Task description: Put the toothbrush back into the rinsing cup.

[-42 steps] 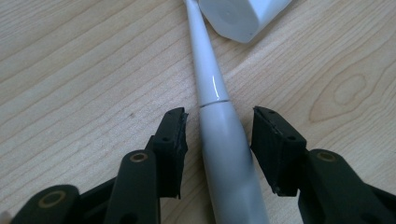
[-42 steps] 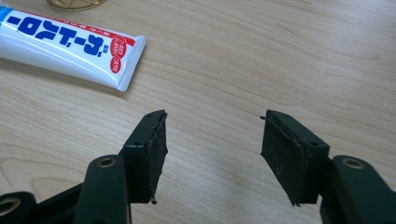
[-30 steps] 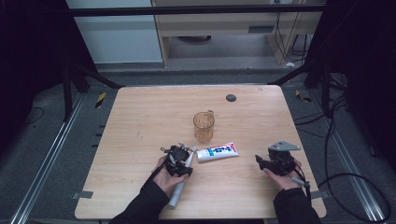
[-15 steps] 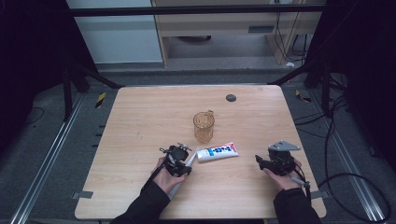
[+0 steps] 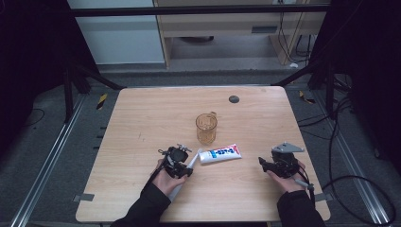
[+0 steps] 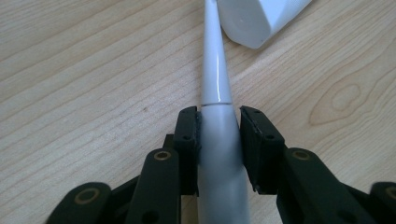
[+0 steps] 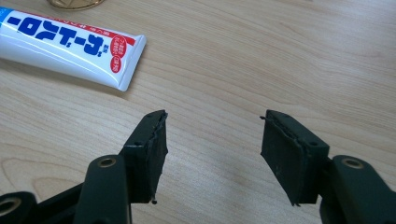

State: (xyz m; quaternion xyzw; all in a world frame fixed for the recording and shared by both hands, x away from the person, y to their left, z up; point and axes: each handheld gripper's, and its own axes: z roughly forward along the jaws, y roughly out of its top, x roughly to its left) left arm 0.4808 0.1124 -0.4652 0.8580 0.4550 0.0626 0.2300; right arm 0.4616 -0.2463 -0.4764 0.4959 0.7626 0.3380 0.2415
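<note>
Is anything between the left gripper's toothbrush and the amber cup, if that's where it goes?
Partly. The left gripper is closed on the white toothbrush handle, which lies on the table. The capped end of the toothpaste tube lies right beside the brush's far end, before the amber cup. Lifting first would probably clear it. The right gripper is open, off to the side.

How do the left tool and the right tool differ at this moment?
The left tool has a white toothbrush between its jaws, which have just been closing on it; the right tool holds nothing. The left jaws stand narrow, the right jaws wide apart. Both are black and sit low over the wooden table.
</note>
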